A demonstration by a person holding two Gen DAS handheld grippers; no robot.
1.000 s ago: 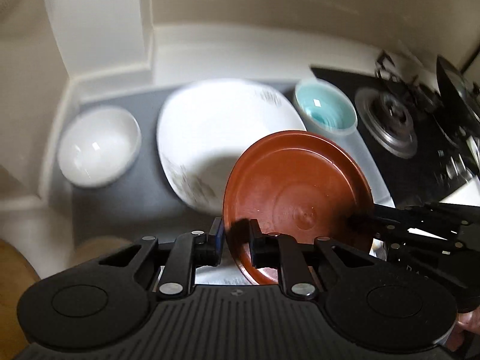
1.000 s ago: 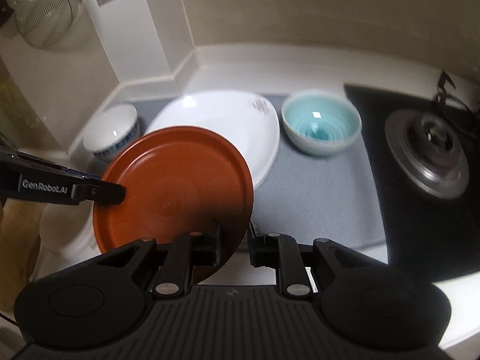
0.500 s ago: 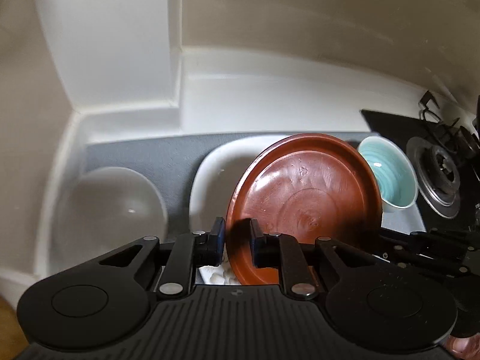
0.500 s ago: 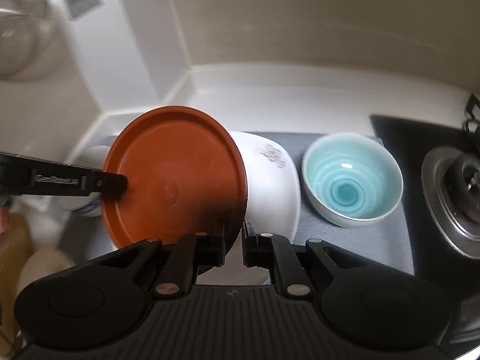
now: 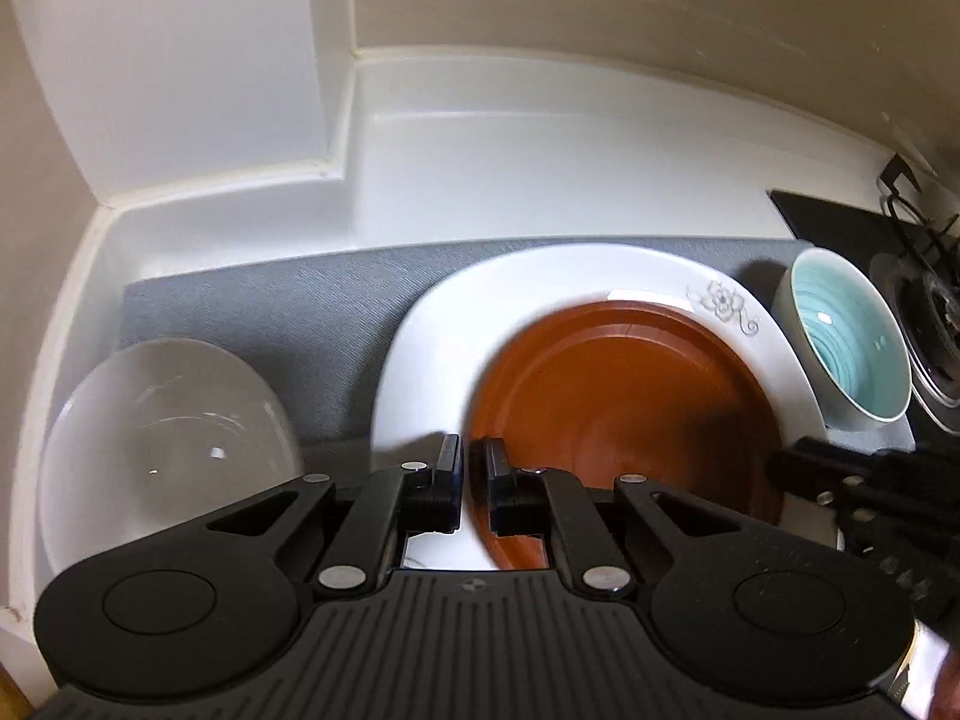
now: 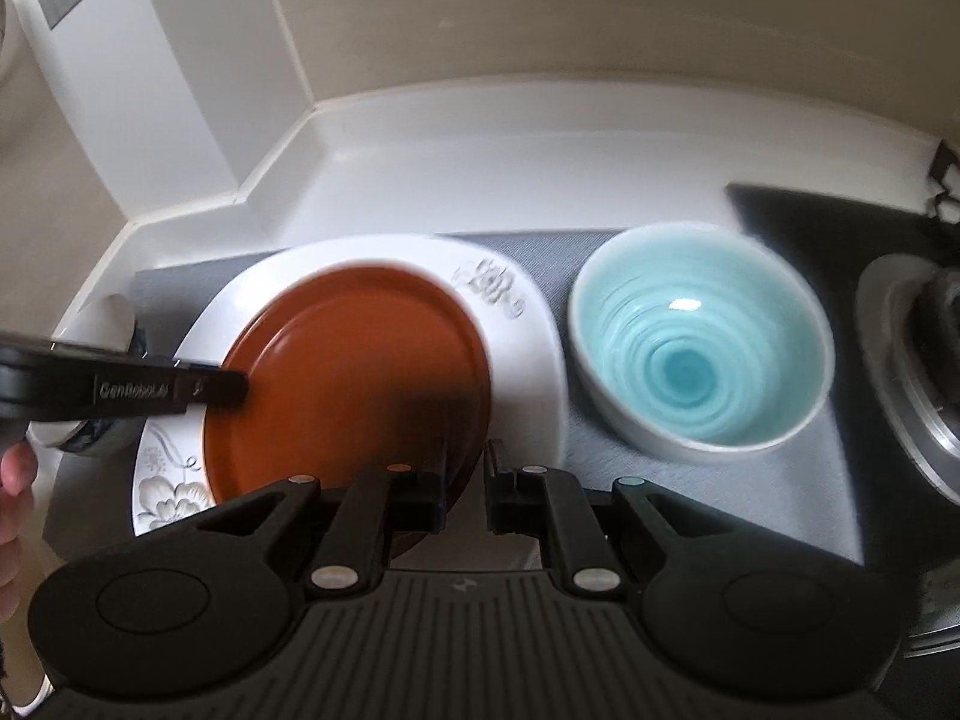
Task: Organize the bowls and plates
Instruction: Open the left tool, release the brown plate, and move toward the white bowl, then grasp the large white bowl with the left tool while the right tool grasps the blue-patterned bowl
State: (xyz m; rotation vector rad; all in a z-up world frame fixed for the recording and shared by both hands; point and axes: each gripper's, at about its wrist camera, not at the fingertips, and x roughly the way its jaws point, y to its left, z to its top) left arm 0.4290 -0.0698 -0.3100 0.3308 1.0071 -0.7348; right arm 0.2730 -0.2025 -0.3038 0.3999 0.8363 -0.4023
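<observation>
A brown plate [image 5: 624, 402] [image 6: 354, 372] lies on the large white flowered plate [image 5: 432, 360] [image 6: 528, 360] on the grey mat. My left gripper [image 5: 475, 480] is shut on the brown plate's left rim. My right gripper [image 6: 467, 480] is shut on its right rim and shows at the right edge of the left wrist view [image 5: 792, 474]. A white bowl [image 5: 156, 444] stands to the left of the plates. A light blue bowl [image 6: 702, 354] [image 5: 852, 336] stands to their right.
A grey mat [image 5: 288, 312] [image 6: 600, 456] covers the white counter, which ends in a corner wall behind. A black gas stove [image 6: 912, 348] [image 5: 924, 300] borders the mat on the right, close to the blue bowl.
Both grippers have carried the brown plate from tilted in the air down flat onto the white flowered plate. Both still grip its rim.
</observation>
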